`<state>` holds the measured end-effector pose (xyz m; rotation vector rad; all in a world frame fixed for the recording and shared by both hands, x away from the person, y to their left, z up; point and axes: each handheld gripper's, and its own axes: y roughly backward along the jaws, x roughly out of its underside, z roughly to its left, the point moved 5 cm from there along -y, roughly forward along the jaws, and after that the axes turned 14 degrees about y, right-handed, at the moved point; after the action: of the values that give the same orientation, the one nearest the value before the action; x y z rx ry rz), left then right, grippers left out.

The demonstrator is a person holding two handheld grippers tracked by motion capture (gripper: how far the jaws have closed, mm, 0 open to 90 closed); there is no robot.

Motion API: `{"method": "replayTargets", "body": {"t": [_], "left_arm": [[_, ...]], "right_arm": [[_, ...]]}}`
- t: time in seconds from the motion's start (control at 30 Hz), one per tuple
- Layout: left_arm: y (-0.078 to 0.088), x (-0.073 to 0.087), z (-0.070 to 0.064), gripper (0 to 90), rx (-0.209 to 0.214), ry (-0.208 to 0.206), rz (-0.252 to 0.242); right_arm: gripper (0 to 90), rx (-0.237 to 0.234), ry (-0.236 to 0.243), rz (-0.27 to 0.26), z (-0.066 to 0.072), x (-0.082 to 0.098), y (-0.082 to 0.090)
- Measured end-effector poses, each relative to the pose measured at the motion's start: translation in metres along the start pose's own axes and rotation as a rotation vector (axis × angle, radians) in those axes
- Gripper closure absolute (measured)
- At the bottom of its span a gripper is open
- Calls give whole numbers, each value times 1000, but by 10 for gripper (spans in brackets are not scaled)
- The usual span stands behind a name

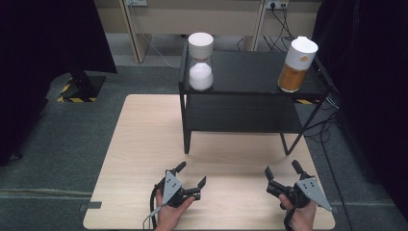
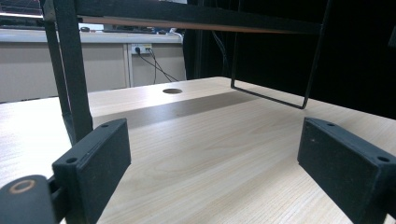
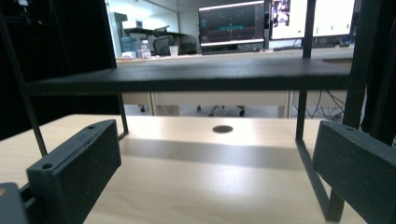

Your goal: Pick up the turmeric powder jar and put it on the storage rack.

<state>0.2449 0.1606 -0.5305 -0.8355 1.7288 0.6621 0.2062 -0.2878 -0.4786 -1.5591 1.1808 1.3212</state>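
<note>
The left black two-jaw gripper (image 1: 191,179) and the right one (image 1: 284,174) both stood apart and empty, resting low at the near edge of the pale wooden table (image 1: 144,144), pointing far. Likely pre-reach: next, lifting toward the white-lidded glass jar of white powder (image 1: 200,61) on the black metal shelf (image 1: 250,72), beside the orange-filled jar (image 1: 297,58).
</note>
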Motion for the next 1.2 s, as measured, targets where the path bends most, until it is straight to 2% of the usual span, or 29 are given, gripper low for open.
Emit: {"method": "replayTargets", "body": {"t": [0.2, 0.43, 0.67, 1.2], "left_arm": [[0, 0, 0, 89, -1, 0, 1], [0, 0, 0, 89, -1, 0, 0], [0, 0, 0, 89, -1, 2, 1], [0, 0, 0, 89, 0, 0, 0]], "right_arm": [[17, 9, -17, 25, 2, 9, 2], [19, 20, -10, 63, 3, 15, 2], [22, 19, -9, 132, 5, 16, 1], [26, 23, -18, 154, 8, 24, 3]]}}
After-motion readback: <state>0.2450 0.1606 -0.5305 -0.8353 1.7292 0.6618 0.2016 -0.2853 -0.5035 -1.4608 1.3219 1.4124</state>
